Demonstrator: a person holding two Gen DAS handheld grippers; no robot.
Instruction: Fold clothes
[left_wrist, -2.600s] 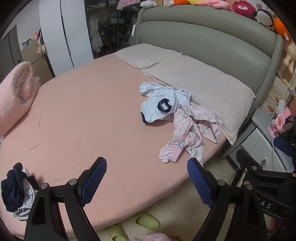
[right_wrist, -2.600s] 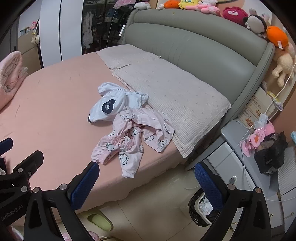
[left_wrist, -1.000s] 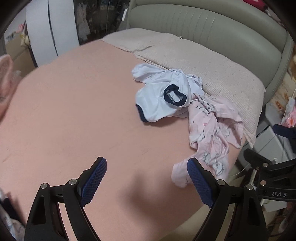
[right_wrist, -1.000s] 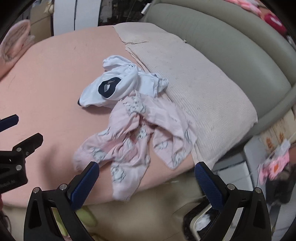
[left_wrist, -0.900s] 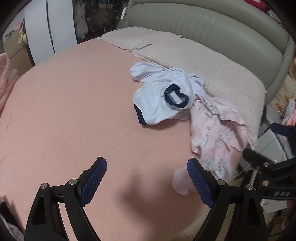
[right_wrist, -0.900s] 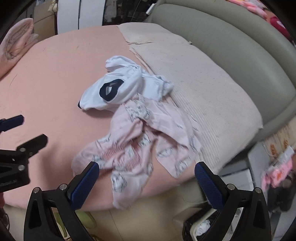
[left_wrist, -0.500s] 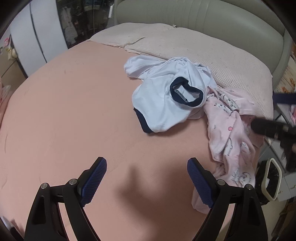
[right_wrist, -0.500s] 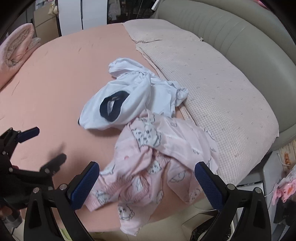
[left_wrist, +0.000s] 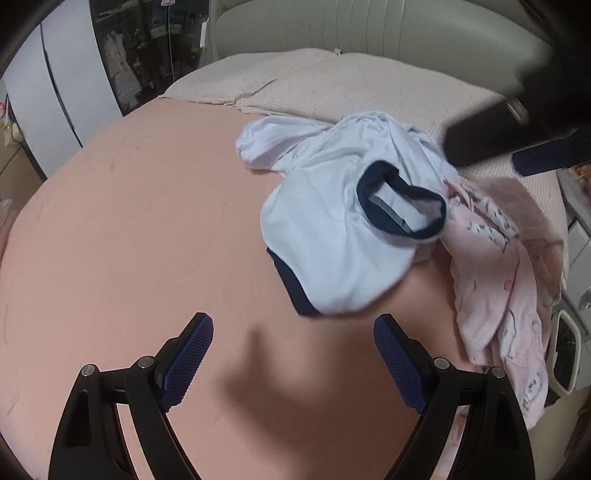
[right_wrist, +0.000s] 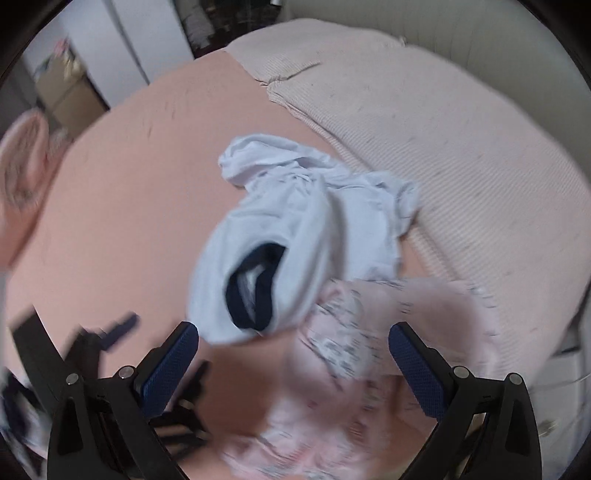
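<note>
We have closed in on the clothes: 2.6 seconds ago both cameras took in the whole bed from its foot, and now the crumpled white cotton T-shirt with the navy collar and hem (left_wrist: 332, 236) fills the middle of the left wrist view, with the pale pink printed pyjama garment (left_wrist: 506, 280) bunched just beside it, touching its right edge and trailing toward the side of the bed. Both lie on the salmon-pink bedsheet (left_wrist: 129, 229), close to the beige textured pillow cover (left_wrist: 369, 88) at the head end.

Our left gripper (left_wrist: 293, 354) hovers over bare sheet just short of the shirt's navy hem, its blue-padded fingers (left_wrist: 188, 354) spread wide and holding nothing. Our right gripper (right_wrist: 293, 362) has swung in over the pile; its fingers are likewise spread and empty, with the shirt's collar opening and the pink fabric showing between them. The right view is heavily motion-blurred, so we judge that hand is moving fast. In the left view it shows as a dark blur at the upper right.

Neither garment is folded; both are rumpled heaps. In our judgement, the approach means a garment is about to be pinched and spread flat.
</note>
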